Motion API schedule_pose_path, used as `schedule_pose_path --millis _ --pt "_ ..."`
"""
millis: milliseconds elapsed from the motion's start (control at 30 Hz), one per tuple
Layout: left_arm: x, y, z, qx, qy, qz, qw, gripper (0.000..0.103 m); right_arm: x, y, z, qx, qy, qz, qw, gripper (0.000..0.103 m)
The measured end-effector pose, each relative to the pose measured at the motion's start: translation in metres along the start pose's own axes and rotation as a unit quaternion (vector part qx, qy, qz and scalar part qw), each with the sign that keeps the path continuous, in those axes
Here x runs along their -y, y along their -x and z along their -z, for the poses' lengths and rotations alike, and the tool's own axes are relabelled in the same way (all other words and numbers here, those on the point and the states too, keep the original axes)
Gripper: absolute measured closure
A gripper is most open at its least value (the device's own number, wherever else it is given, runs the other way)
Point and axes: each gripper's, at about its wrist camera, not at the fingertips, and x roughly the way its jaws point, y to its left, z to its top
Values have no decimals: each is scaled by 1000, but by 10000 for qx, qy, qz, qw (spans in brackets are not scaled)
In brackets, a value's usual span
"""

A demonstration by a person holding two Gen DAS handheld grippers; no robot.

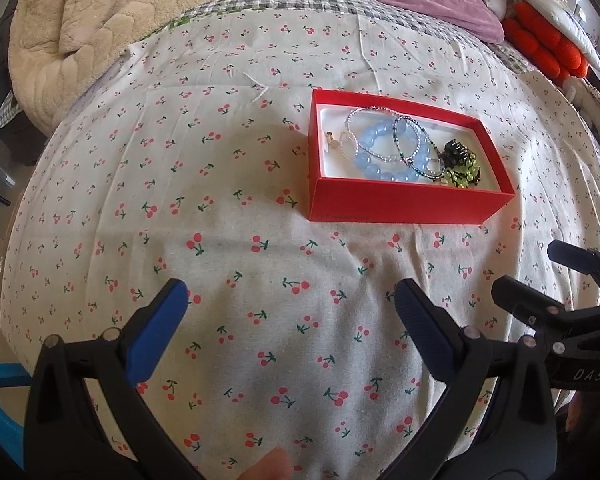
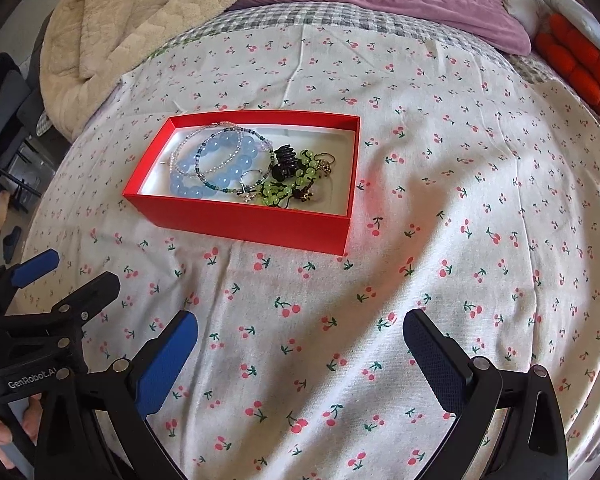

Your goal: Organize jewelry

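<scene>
Sitting well ahead of both spread claws (image 1: 290, 300) (image 2: 300, 330), jewelry-filled red box (image 2: 236, 220)

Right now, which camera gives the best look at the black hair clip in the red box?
The right wrist view: the black hair clip lies unobstructed in the red box, its teeth visible. The left wrist view shows the clip smaller, farther off, partly merged with green beads.

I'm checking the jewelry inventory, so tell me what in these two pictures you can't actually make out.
- Small gold piece in the red box, left wrist view: too small to identify.
- Dark charms beside the green beads, right wrist view: tangled, too small to name.
- Box floor under the blue bead bracelet: covered by the overlapping strands.
- Box's near inner corner, both views: hidden by its front wall.
</scene>
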Motion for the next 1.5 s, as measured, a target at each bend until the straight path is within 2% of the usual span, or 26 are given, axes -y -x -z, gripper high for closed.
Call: schedule_pose_path --millis 1000,1500 --pt "-10 1 -1 104 111 -182 9997 0 2 -3 -2 -36 -25 54 10000 0" --pt "-9 1 -4 98 129 -158 9997 0 10 1 -4 36 -68 214 9997 0"
